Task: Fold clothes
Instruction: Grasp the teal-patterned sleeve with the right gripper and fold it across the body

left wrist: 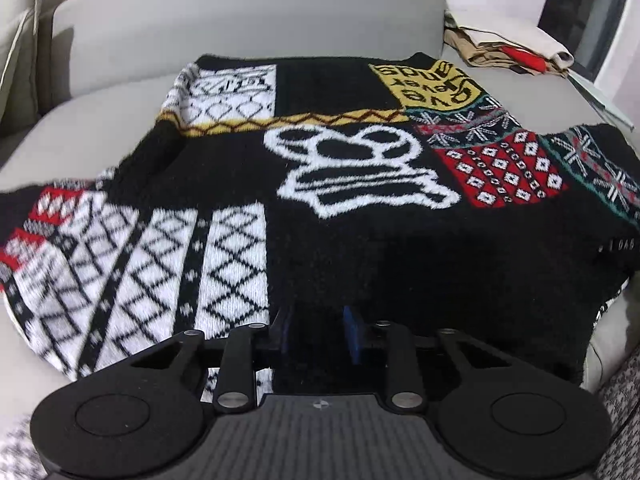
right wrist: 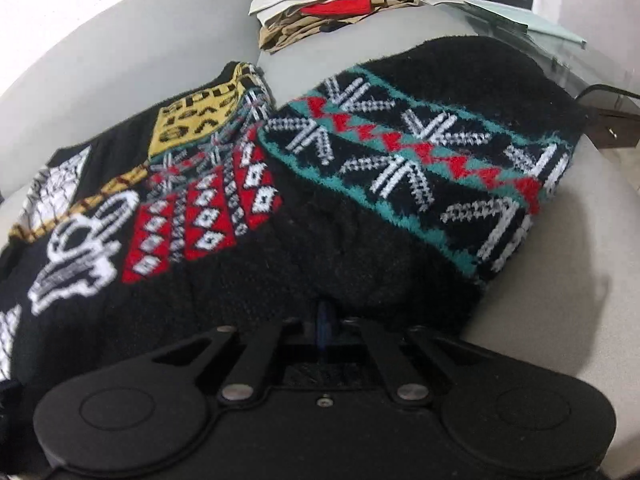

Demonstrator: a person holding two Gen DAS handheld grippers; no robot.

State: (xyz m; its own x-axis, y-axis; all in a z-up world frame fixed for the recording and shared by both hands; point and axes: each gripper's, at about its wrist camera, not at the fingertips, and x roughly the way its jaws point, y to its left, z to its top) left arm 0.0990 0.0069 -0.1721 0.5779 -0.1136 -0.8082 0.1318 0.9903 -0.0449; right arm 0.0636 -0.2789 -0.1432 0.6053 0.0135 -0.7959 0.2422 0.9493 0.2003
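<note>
- The sweater (left wrist: 344, 168) lies spread across the grey sofa seat (left wrist: 120, 116), black knit with white lattice panels, a red diamond patch, a yellow lettered patch and a white outlined figure in the middle.
- In my right wrist view one sleeve (right wrist: 420, 160), banded in teal with a red zigzag and white crosses, is folded over and lies bunched on the sweater's right side.
- My left gripper (left wrist: 316, 330) sits at the sweater's near black edge; its blue-padded fingers (left wrist: 352, 332) stand a little apart with dark knit between them, but I cannot tell whether they actually pinch the cloth.
- My right gripper (right wrist: 326, 326) is pressed into the black knit below the sleeve; its fingers look drawn close together, buried in the fabric, so I cannot tell the grip for sure.
- Behind the sweater, a stack of folded clothes (right wrist: 336, 4), beige, white and red, rests on the sofa's far end.
</note>
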